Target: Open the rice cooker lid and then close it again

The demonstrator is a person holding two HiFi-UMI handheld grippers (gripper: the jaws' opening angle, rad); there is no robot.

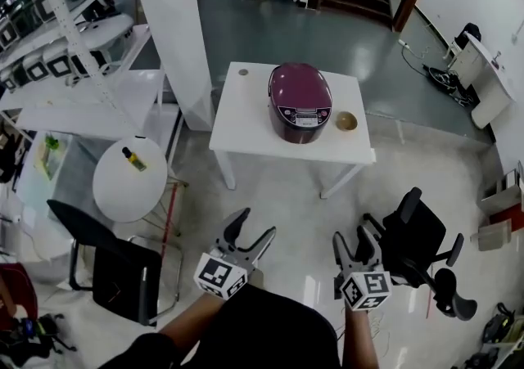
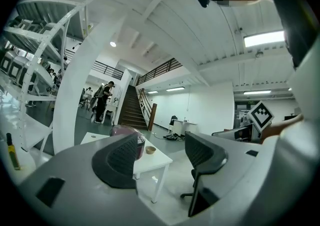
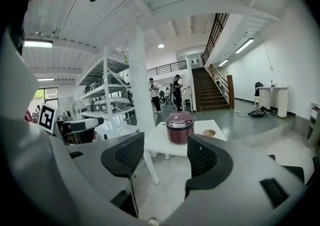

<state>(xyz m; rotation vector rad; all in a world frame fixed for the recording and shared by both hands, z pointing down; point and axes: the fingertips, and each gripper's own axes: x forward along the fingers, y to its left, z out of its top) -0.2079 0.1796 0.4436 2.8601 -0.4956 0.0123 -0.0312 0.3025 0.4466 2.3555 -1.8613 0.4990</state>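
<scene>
Fingers on the left gripper stand apart and empty at the near left. Far beyond, the maroon rice cooker sits lid down on the white bench, with a small bowl just right of it. The right gripper is likewise spread, holding nothing.

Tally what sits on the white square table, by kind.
Rice cooker: 1
Small bowl: 1
Small grey disc: 1
Total: 3
</scene>
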